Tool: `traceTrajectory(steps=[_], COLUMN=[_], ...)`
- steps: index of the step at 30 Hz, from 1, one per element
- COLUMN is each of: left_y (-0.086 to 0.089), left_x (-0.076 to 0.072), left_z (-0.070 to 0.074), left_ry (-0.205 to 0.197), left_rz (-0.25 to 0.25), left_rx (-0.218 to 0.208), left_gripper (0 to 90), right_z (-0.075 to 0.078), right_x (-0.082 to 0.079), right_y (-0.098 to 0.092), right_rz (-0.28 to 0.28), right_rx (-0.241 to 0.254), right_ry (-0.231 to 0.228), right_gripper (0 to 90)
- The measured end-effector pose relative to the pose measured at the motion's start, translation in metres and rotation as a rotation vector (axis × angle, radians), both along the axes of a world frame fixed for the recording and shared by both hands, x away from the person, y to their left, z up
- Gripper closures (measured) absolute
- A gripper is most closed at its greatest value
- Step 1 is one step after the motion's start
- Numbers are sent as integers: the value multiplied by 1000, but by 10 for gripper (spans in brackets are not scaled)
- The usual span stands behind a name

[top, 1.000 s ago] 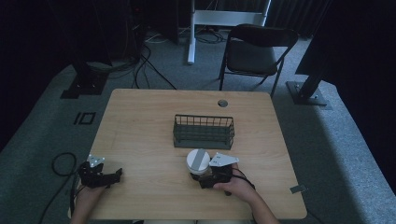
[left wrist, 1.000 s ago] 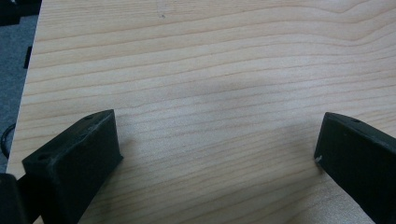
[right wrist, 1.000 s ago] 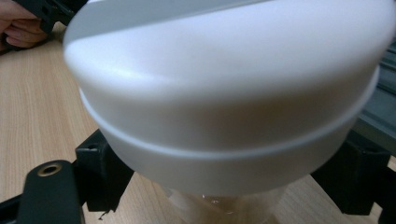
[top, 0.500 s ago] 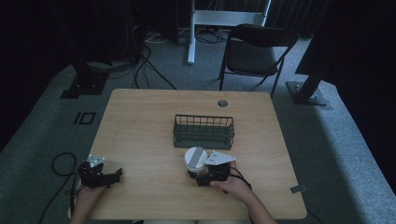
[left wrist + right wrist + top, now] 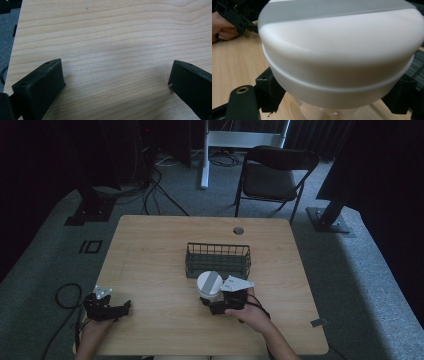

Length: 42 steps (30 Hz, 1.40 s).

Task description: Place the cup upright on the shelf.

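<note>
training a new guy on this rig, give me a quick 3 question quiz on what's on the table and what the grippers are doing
1. True or false: the dark green wire basket on the light wooden table holds the white round-lidded container.
2. Which gripper is shut on the container? A) left gripper B) right gripper
3. Fill in: in the left gripper view the black fingers stand wide apart with nothing but bare ____ between them.

Key
1. False: the container sits just in front of the basket, on the person's side, with the basket empty.
2. B: in the right gripper view its fingers flank the container below the lid.
3. Table.
</note>
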<state>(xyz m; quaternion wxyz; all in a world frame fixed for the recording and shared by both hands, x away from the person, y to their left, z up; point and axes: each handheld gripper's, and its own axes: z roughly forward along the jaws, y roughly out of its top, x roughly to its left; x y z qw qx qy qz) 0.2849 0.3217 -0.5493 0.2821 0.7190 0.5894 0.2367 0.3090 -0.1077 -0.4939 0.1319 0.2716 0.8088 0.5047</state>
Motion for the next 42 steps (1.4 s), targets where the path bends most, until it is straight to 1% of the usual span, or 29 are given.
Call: traceTrajectory(steps=[4, 8, 10, 11, 14, 17, 19, 21, 22, 23, 25, 26, 28, 29, 31, 32, 34, 35, 37, 38, 39, 42], left_y=[0, 0, 0, 0, 0, 0, 0, 0, 0, 0, 0, 0, 0, 0, 0, 0, 0, 0, 0, 0, 0, 0], left_x=[0, 0, 0, 0, 0, 0, 0, 0, 0, 0, 0, 0, 0, 0, 0, 0, 0, 0, 0, 0, 0, 0], left_z=[0, 0, 0, 0, 0, 0, 0, 0, 0, 0, 0, 0, 0, 0, 0, 0, 0, 0, 0, 0, 0, 0], left_ry=[0, 0, 0, 0, 0, 0, -1, -1, 0, 0, 0, 0, -1, 0, 0, 0, -1, -1, -1, 0, 0, 0], left_rz=[0, 0, 0, 0, 1, 1, 0, 0, 0, 0, 0, 0, 0, 0, 0, 0, 0, 0, 0, 0, 0, 0], left_rx=[0, 0, 0, 0, -1, -1, 1, 0, 0, 0, 0, 0, 0, 0, 0, 0, 0, 0, 0, 0, 1, 0], left_gripper=[3, 3, 3, 3, 2, 2, 3, 3, 2, 3, 3, 3, 3, 3, 3, 2, 3, 2, 3, 3, 2, 3], right_z=[9, 19, 25, 28, 38, 46, 51, 55, 57, 59, 63, 65, 69, 71, 75, 76, 79, 81, 83, 83, 83, 81], right_x=[2, 4, 5, 5, 6, 7, 10, 13, 16, 18, 22, 24, 28, 31, 35, 37, 42, 45, 51, 55, 58, 66], right_y=[0, 1, 1, 2, 3, 3, 3, 2, 1, 0, -2, -3, -6, -7, -10, -12, -16, -17, -21, -22, -24, -29], right_rz=[-12, -6, -11, -6, -14, -35, -57, -89, -96, -111, -130, -144, -176, -197, -232, -250, -274, -285, -316, -328, -348, -393], right_rx=[19, 21, 38, 34, 50, 59, 66, 83, 79, 90, 92, 103, 99, 108, 110, 116, 115, 112, 114, 101, 101, 102], right_ry=[-8, -22, -27, -36, -60, -77, -82, -85, -90, -91, -102, -99, -112, -112, -124, -124, -139, -139, -144, -147, -149, -139], right_gripper=[182, 182, 182, 182, 182, 183, 183, 183, 183, 183, 183, 183, 183, 183, 183, 183, 183, 183, 183, 183, 183, 183])
